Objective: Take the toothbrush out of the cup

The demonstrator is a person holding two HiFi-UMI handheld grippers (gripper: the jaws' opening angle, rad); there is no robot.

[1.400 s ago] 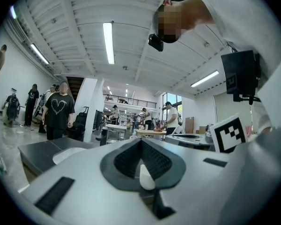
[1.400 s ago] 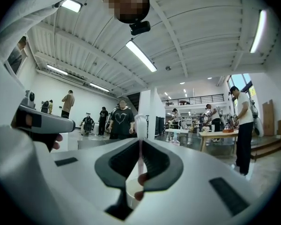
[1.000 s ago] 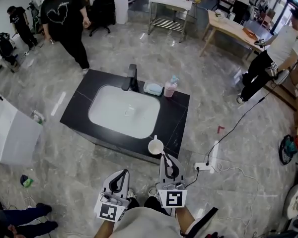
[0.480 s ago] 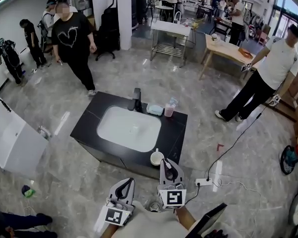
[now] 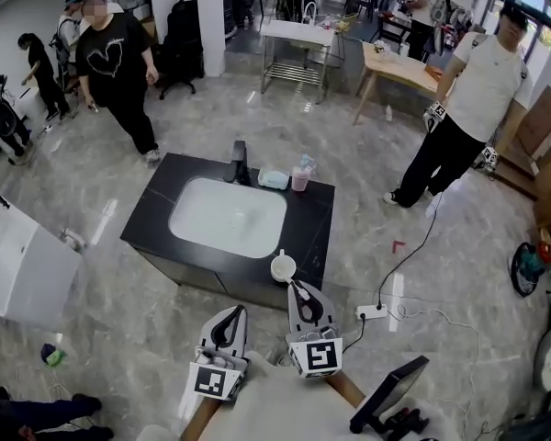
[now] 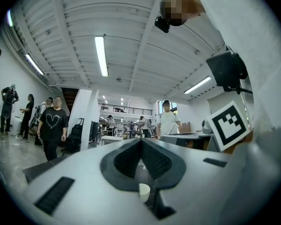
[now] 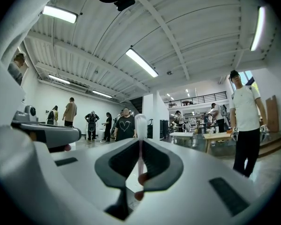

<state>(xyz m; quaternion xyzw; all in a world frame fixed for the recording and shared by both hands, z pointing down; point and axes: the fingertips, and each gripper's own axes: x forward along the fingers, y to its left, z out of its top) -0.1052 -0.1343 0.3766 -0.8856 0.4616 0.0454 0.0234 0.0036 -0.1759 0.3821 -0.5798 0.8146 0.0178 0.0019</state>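
**Toothbrush gripped clear of the cup; a slip is the main risk**

The toothbrush (image 7: 140,125) is clamped by its thin handle between the jaws of the right hand-held gripper (image 5: 300,294), with its head standing beyond the tips. The cup (image 5: 283,267) is seen just ahead of that gripper, near the worktop (image 5: 317,211) edge. The left hand-held gripper (image 5: 229,320), beside the right one, is clenched on nothing. The narrow handle could twist or slide in the pads, and the cup could be knocked off by a forward swing.
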